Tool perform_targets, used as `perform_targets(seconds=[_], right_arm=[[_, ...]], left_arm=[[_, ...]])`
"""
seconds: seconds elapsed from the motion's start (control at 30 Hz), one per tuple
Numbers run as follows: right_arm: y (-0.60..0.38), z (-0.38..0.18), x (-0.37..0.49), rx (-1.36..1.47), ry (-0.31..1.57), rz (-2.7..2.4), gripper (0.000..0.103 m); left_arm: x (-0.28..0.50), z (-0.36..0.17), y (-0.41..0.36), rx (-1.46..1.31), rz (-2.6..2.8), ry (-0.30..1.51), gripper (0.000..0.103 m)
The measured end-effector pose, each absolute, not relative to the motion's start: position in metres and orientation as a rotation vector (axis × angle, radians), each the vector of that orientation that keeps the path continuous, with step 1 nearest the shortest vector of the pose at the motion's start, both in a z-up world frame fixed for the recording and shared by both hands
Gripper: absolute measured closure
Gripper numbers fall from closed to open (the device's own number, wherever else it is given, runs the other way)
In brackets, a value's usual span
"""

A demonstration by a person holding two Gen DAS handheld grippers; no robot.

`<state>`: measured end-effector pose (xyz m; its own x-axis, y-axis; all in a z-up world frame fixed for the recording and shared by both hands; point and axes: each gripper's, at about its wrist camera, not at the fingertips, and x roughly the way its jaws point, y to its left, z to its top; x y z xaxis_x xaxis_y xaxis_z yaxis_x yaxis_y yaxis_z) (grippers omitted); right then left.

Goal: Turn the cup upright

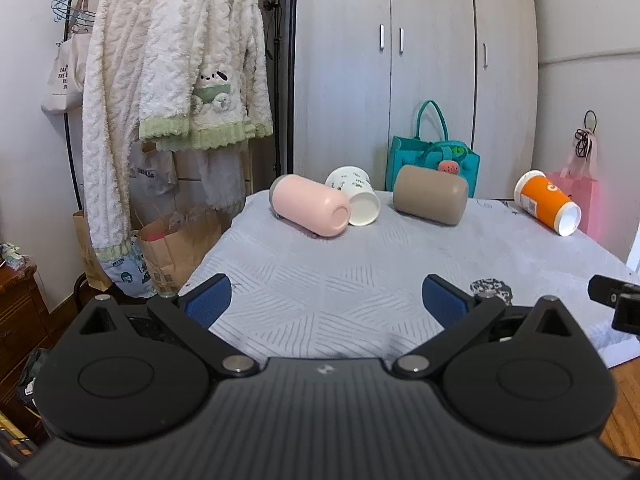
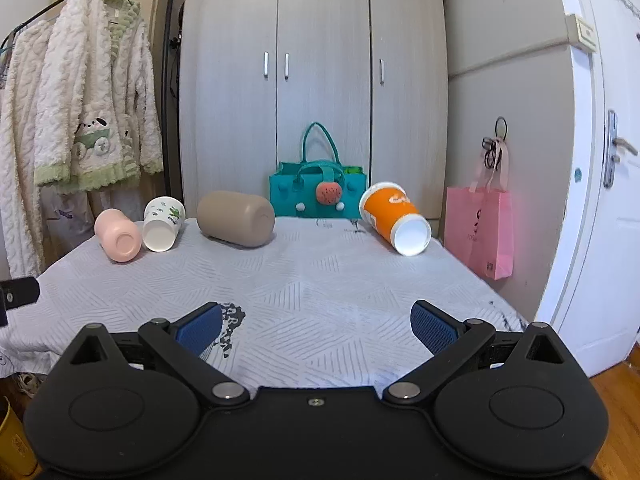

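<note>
Several cups lie on their sides at the far end of the grey-clothed table (image 1: 360, 272): a pink cup (image 1: 310, 205) (image 2: 118, 235), a white paper cup with green print (image 1: 356, 196) (image 2: 163, 222), a brown cup (image 1: 430, 195) (image 2: 236, 219), and an orange paper cup (image 1: 546, 203) (image 2: 394, 218). My left gripper (image 1: 326, 300) is open and empty over the near left part of the table. My right gripper (image 2: 316, 326) is open and empty over the near edge. Both are well short of the cups.
A teal felt bag (image 2: 320, 190) stands behind the cups against the wardrobe (image 2: 312, 60). A pink paper bag (image 2: 480, 232) hangs at the right wall. A clothes rack with fleece robes (image 1: 168, 80) and paper bags (image 1: 176, 248) stands left of the table.
</note>
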<state>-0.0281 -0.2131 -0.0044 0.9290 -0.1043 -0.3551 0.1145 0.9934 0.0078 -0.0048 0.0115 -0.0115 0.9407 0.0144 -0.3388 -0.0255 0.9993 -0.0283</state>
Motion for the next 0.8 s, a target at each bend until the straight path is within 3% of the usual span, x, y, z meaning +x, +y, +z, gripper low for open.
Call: perform_targets(seconds=[0.8], right_arm=[[-0.2087,-0.0101,-0.0223,0.025,0.388,-0.093,0.001]], left_arm=[[0.0014,-0.0096,0.0125,-0.041,0.018,0.389,0.0]])
